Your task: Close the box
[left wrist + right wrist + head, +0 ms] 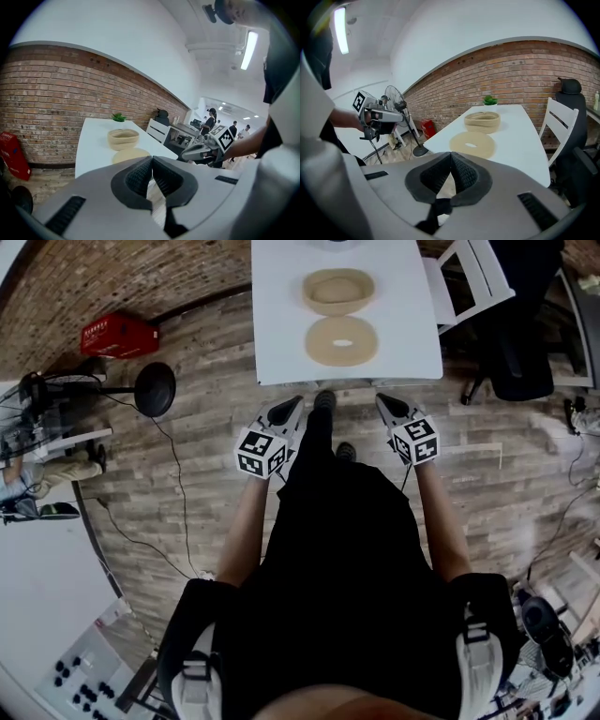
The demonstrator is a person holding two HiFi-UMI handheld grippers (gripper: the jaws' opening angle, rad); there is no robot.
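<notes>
Plainly, the box (338, 291) is a round, tan, woven bowl with low ribbed walls, and its lid (342, 340) is a flat disc of the same colour with a pale oval mark at its middle. Being round, the box has no long axis; its mouth faces straight up, uncovered. The lid lies flat on the white desk (281, 296), just beside the box, between it and the desk's near edge. Whether the lid's pale mark is a hole or a knob cannot be told. The head view cuts off the desk's far end.

The left gripper (292, 404) and the right gripper (384, 401) hang off the near edge of the desk, well apart from box and lid. On each, the fingers are pressed together with nothing between them. A small green plant (490, 100) stands beyond the box.
</notes>
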